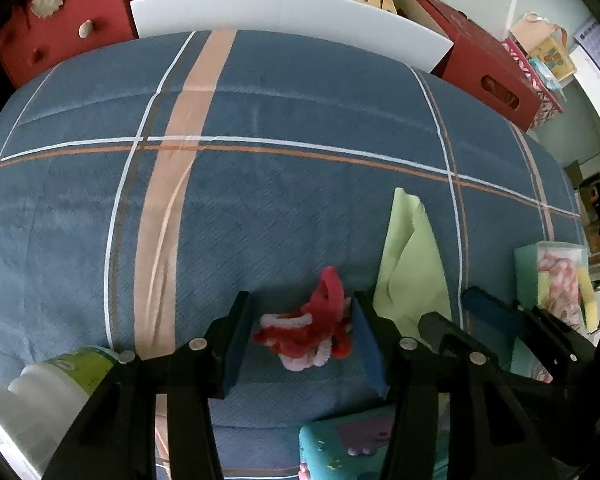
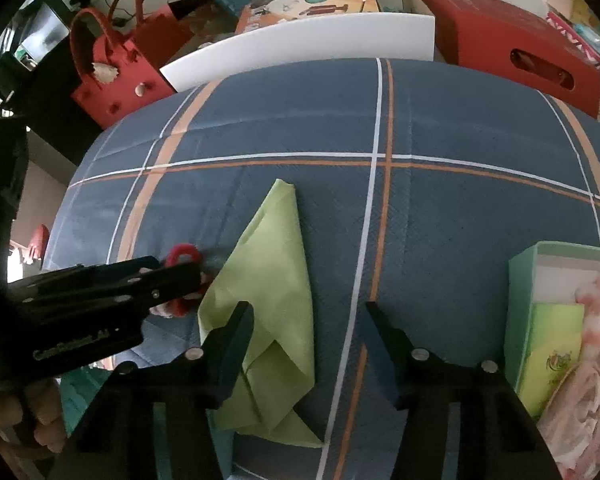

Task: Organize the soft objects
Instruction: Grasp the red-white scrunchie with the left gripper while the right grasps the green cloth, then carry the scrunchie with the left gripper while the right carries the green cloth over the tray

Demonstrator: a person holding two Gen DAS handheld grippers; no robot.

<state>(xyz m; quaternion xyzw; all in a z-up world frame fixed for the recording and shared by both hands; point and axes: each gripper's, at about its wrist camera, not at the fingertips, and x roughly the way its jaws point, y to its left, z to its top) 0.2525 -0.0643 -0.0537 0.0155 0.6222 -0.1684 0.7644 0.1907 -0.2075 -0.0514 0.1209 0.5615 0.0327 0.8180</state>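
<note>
Here, a tangled red-and-pink chenille bundle [image 1: 310,334] sits between parted jaws

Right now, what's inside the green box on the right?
Inside the green box: pink-and-white fluffy material and a yellow-green packet. Whatever lies beneath them is covered.

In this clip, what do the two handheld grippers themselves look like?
Both are matte black. The left gripper has angular fingers with dark blue pads inside and round silver fasteners on top. The right gripper matches it. Pale raised lettering, too blurred to read, runs along the left gripper's body in the right wrist view. No cables visible.
</note>
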